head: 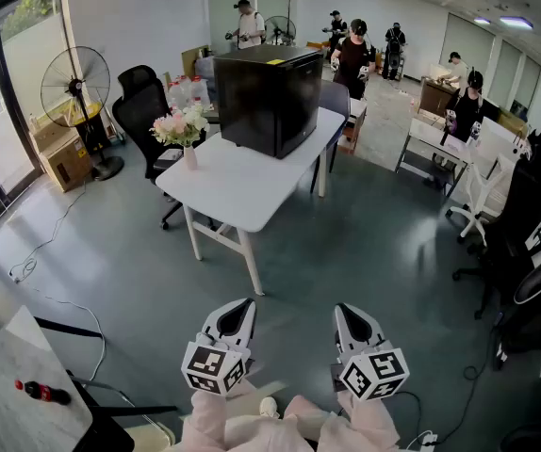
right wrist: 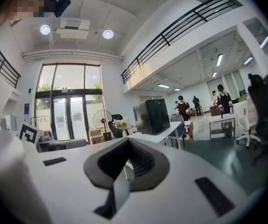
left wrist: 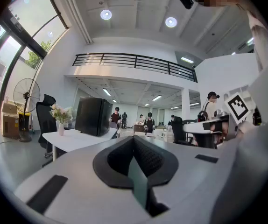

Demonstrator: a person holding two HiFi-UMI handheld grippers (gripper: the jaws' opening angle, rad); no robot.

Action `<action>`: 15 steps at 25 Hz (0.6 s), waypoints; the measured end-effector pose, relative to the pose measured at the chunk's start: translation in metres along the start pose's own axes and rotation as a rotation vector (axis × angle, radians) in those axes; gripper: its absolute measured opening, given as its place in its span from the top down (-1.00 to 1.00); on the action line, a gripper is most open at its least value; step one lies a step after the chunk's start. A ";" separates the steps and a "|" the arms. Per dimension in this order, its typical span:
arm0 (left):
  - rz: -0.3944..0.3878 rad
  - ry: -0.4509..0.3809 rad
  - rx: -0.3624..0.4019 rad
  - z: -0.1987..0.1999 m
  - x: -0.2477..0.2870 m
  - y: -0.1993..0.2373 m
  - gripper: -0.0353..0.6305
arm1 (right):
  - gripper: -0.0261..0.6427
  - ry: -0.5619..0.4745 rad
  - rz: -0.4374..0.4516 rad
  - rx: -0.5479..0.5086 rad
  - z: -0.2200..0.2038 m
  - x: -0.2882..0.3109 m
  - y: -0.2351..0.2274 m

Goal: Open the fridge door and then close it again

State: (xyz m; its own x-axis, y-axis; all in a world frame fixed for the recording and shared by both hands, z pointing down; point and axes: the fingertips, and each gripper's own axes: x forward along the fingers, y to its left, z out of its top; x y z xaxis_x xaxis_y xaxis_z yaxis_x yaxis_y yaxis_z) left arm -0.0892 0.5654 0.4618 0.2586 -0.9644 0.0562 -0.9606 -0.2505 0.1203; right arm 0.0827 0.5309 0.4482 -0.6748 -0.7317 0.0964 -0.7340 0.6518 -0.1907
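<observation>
A small black fridge (head: 266,97) stands on a white table (head: 252,191) far ahead of me, its door closed. It also shows in the left gripper view as the fridge (left wrist: 93,117) left of centre, and in the right gripper view as the fridge (right wrist: 153,115) right of centre. My left gripper (head: 237,311) and right gripper (head: 351,316) are held side by side near my body, well short of the table. Both point level toward the fridge. The left gripper (left wrist: 134,139) has its jaws together with nothing between them. The right gripper (right wrist: 128,141) is likewise shut and empty.
A vase of flowers (head: 184,130) stands on the table's left corner. Black office chairs (head: 143,106) and a standing fan (head: 77,88) are left of the table. Several people stand at the back. A cola bottle (head: 42,392) lies on a grey table at bottom left. A cable (head: 54,299) crosses the floor.
</observation>
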 end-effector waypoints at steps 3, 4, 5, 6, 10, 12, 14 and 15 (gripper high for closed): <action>-0.001 -0.007 0.007 0.005 0.004 0.005 0.86 | 0.90 0.007 0.011 -0.009 0.003 0.010 0.005; 0.002 -0.008 0.008 0.006 0.005 0.007 0.86 | 0.90 0.009 0.014 -0.010 0.004 0.012 0.007; 0.005 -0.008 0.007 0.008 0.006 0.010 0.86 | 0.90 0.011 0.016 -0.010 0.004 0.015 0.008; 0.008 -0.008 0.004 0.008 0.007 0.012 0.86 | 0.90 0.014 0.018 -0.010 0.004 0.016 0.009; 0.016 -0.003 -0.003 0.006 0.013 0.016 0.86 | 0.90 0.030 0.017 -0.002 -0.001 0.020 0.004; 0.023 0.004 -0.006 0.003 0.015 0.017 0.86 | 0.90 0.035 0.013 0.006 -0.002 0.021 0.001; 0.026 0.009 -0.007 0.001 0.016 0.018 0.86 | 0.89 0.032 0.001 0.013 -0.003 0.021 -0.002; 0.026 0.011 -0.007 0.001 0.016 0.018 0.86 | 0.89 0.030 -0.007 0.016 -0.003 0.022 -0.004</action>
State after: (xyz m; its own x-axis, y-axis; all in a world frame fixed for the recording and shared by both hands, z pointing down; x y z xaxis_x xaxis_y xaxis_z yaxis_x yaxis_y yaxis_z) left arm -0.1029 0.5452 0.4642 0.2345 -0.9696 0.0705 -0.9664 -0.2246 0.1253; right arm 0.0707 0.5129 0.4545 -0.6718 -0.7297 0.1273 -0.7376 0.6432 -0.2055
